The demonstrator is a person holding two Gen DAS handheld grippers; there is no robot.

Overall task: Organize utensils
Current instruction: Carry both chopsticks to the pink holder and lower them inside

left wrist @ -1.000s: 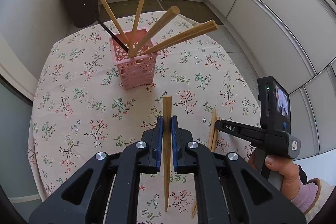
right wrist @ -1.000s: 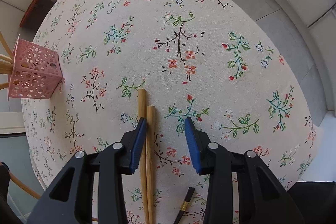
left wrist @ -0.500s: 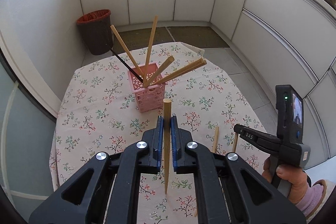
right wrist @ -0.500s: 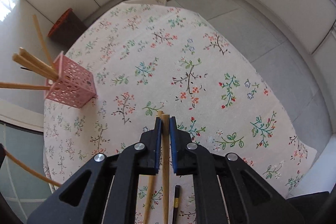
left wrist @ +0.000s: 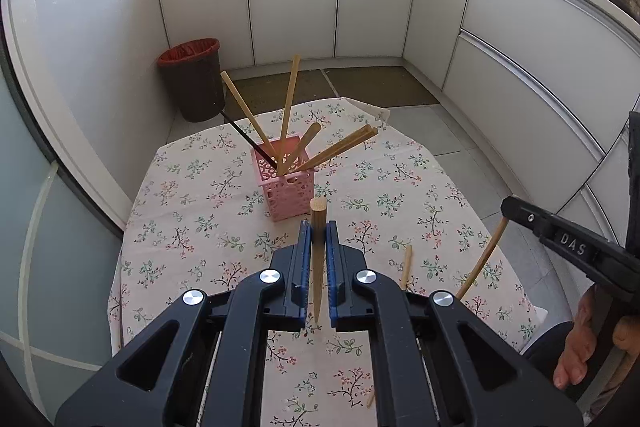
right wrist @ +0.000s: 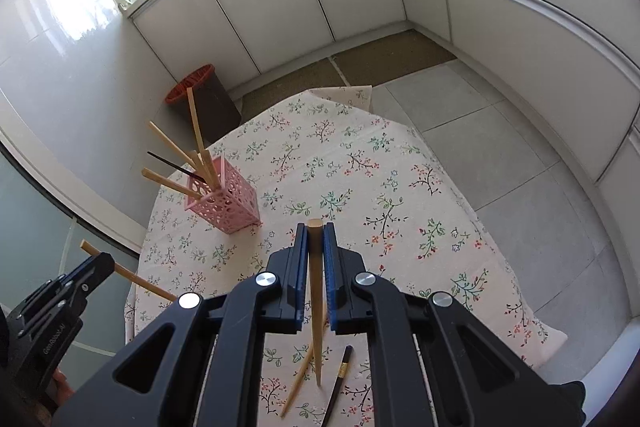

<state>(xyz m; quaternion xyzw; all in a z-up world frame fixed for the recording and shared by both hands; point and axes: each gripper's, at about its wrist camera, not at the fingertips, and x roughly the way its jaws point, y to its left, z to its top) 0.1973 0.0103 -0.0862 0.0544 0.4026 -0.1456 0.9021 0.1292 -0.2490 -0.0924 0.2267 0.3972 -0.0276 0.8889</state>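
A pink perforated holder [left wrist: 287, 187] [right wrist: 223, 201] stands on the floral tablecloth with several wooden chopsticks and one black one fanned out of it. My left gripper [left wrist: 318, 233] is shut on a wooden chopstick [left wrist: 318, 263] and hangs above the table in front of the holder. My right gripper [right wrist: 315, 233] is shut on another wooden chopstick [right wrist: 315, 303], lifted off the cloth. Below it lie a loose wooden chopstick [right wrist: 298, 383] and a black chopstick [right wrist: 338, 383]. In the left wrist view the right gripper [left wrist: 506, 207] appears at the right with its chopstick [left wrist: 482, 259].
The round table [left wrist: 180, 211] is ringed by white cabinets. A dark bin [left wrist: 192, 79] with a red liner stands on the floor behind it. A loose wooden chopstick [left wrist: 406, 265] lies on the cloth at the right. A person's hand [left wrist: 580, 351] holds the right gripper's handle.
My right gripper shut on one of the two wooden chopsticks and lifted it off the cloth. Both grippers rose, so the table and holder look smaller and farther away.
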